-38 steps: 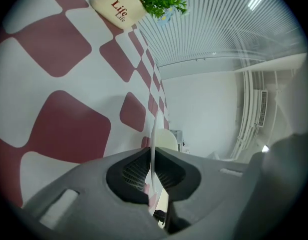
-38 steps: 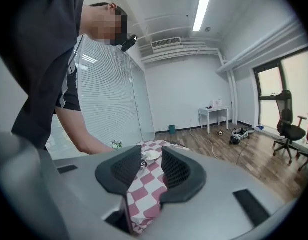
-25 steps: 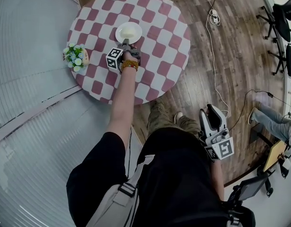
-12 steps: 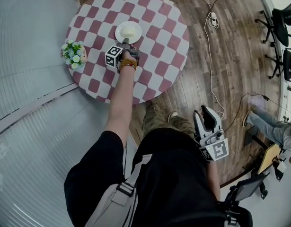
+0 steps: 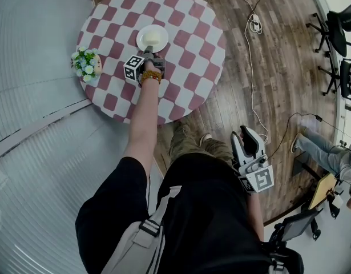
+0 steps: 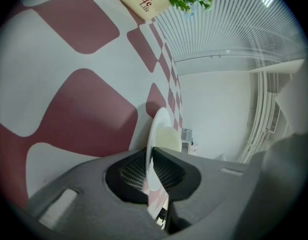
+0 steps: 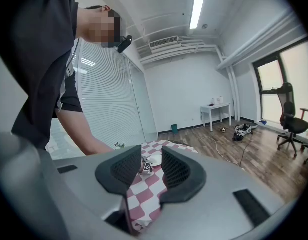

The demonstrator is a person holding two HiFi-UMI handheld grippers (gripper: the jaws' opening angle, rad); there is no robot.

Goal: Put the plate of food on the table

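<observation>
One plate (image 5: 152,37) is the whole job, and it lies straight ahead of the left gripper (image 5: 148,51), reaching away from the jaws toward the middle of the table (image 5: 189,84). The left jaws are clenched on the plate's near rim, one above and one below it, so the plate runs out past them like a blade. It is round, so it has no long axis; what counts is that its flat face lies about level with the checked cloth (image 6: 68,109) and very close over it. Whether its underside already touches the cloth I cannot tell from either view. By my reading, the coming move needs only a small settling downward, if any, and then a letting-go and a straight pull back along the arm, so that the rim is not dragged. One pale mound of food (image 6: 169,138) sits on the plate, beyond the held edge. The left hand is the near one by far. The right gripper (image 5: 247,136) hangs well apart at the person's hip, over the wooden floor, with its jaws standing apart and nothing between them; through their gap the table shows only in the distance. By count there are one table, one plate, one heap of food, two grippers, and one flower pot (image 5: 85,63) near the table's left edge, clear of the plate.
</observation>
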